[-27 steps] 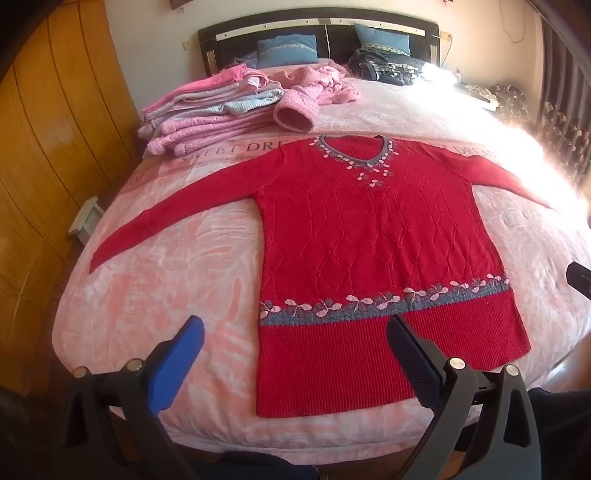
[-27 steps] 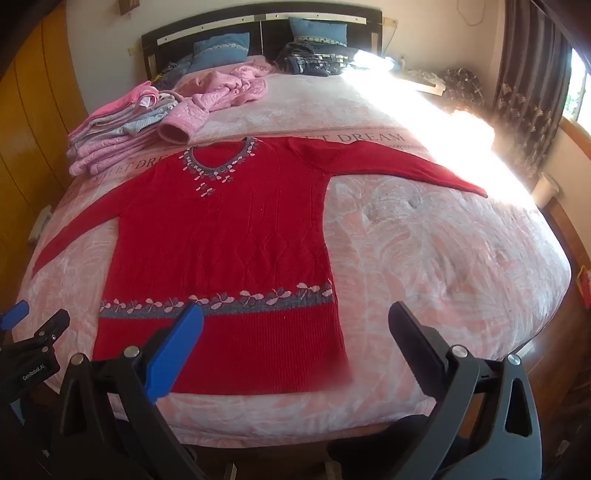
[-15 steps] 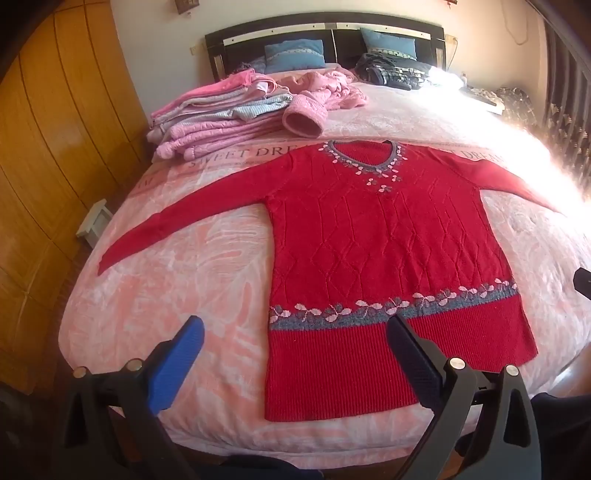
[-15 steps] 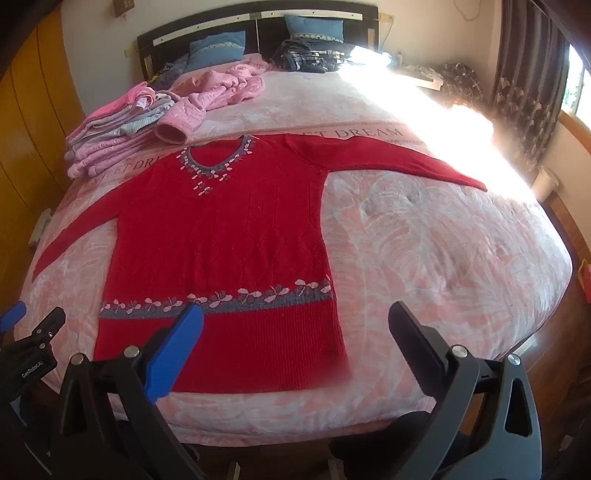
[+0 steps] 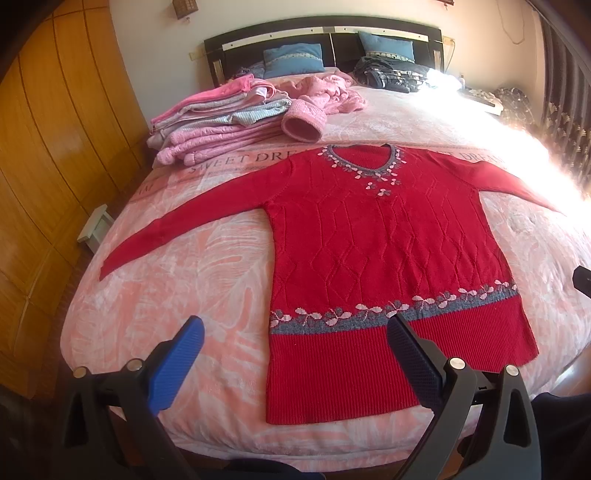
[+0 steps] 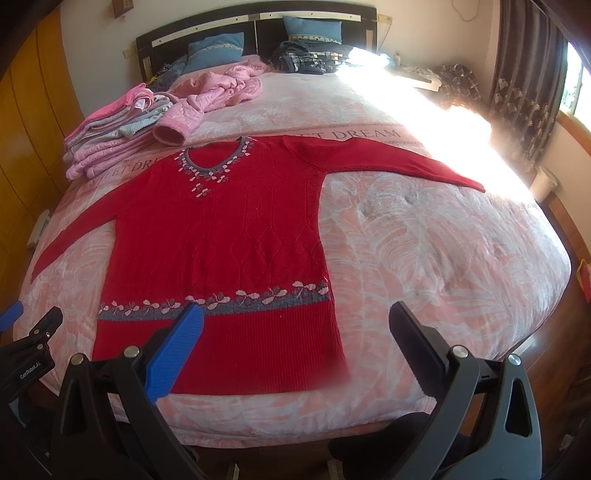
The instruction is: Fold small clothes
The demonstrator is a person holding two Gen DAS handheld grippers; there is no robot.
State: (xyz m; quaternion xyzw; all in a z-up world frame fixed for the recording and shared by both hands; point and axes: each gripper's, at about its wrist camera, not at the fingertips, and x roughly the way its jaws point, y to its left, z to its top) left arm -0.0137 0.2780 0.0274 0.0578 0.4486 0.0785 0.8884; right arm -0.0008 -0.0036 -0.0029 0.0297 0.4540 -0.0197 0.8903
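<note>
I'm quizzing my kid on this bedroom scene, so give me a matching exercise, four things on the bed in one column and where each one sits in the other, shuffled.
Things:
1. red sweater
2. folded pink pile
3. blue pillows
4. dark clothes

Places:
A. against the headboard
B. spread flat, sleeves out, near the foot
C. heaped by the right pillow
D. left side, beyond the left sleeve

Pairs: 1-B, 2-D, 3-A, 4-C

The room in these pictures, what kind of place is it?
Most likely a home bedroom. A wide bed with a dark headboard and blue pillows fills the view, a red sweater lies flat on it beside a stack of folded clothes, and curtains hang at a window.
</note>
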